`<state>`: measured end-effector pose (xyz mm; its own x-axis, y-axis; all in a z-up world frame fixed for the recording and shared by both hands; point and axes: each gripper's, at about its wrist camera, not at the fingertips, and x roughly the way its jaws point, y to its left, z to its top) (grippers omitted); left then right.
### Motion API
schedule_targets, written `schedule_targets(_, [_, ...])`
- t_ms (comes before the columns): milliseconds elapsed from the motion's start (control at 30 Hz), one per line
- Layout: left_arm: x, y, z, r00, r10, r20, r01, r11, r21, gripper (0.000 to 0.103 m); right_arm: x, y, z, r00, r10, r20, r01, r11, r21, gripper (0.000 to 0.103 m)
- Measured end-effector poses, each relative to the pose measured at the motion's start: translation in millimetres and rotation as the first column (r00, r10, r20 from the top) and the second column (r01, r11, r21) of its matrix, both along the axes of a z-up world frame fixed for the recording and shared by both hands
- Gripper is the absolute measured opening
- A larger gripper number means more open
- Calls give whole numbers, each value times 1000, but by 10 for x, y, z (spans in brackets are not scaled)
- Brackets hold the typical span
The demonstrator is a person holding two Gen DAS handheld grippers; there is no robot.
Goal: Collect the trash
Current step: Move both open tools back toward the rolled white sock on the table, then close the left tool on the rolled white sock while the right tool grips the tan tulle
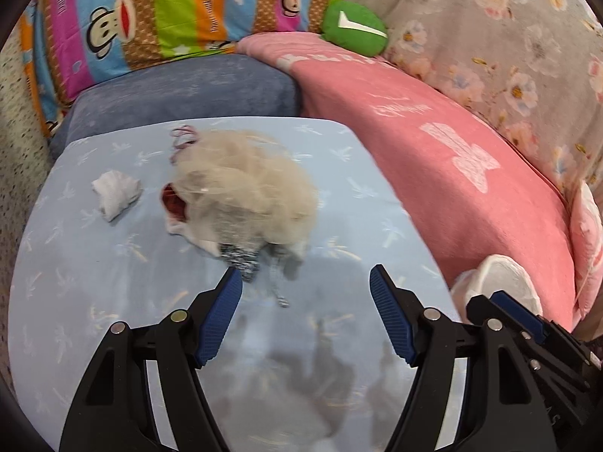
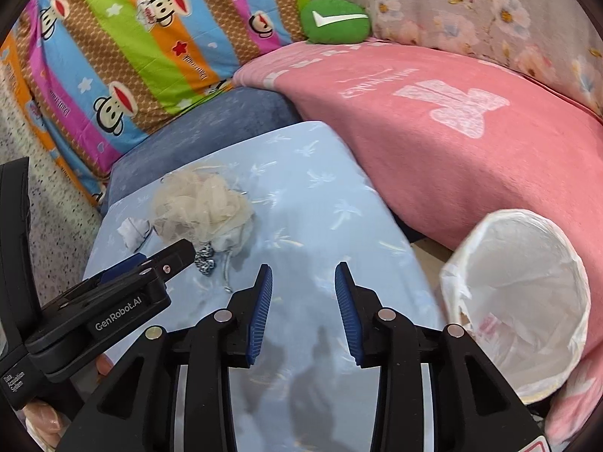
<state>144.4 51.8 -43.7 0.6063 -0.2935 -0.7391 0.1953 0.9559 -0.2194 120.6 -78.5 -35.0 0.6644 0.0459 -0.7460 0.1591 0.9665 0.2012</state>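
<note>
A heap of trash lies on the light blue table [image 1: 113, 286]: a beige mesh ball [image 1: 245, 184] over white and red scraps, a patterned wrapper [image 1: 241, 258] at its near edge, and a crumpled white tissue [image 1: 115, 192] to its left. My left gripper [image 1: 303, 282] is open and empty, just short of the heap. My right gripper [image 2: 303, 275] is open and empty over the table [image 2: 320, 196], right of the heap [image 2: 203, 207]. A white-lined trash bin [image 2: 527, 293] stands at the right, with some litter inside. The left gripper [image 2: 150, 263] shows in the right wrist view.
A pink blanket [image 1: 452, 158] covers the sofa to the right. A blue cushion [image 1: 188, 86], a striped monkey-print cushion [image 1: 150, 11] and a green plush [image 1: 354, 26] lie behind the table. The bin's rim [image 1: 497, 282] shows at the left view's right edge.
</note>
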Motion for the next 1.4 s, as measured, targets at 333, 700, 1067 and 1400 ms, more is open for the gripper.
schedule_targets(333, [435, 914, -233, 981, 190, -31, -189, 981, 45, 85, 667, 505, -113, 997, 75, -11, -75, 997, -1, 47])
schedule_targets(700, [1048, 1550, -486, 953, 299, -49, -294, 952, 88, 90, 1475, 841, -324, 996, 87, -30, -87, 996, -15, 54])
schedule_targets(1067, [1391, 1686, -787, 955, 274, -111, -268, 961, 64, 78, 1764, 887, -619, 995, 60, -82, -58, 998, 24, 43])
schedule_targets(1400, [1187, 1522, -741, 971, 197, -132, -195, 980, 25, 39, 1596, 1064, -652, 989, 104, -103, -100, 994, 50, 4])
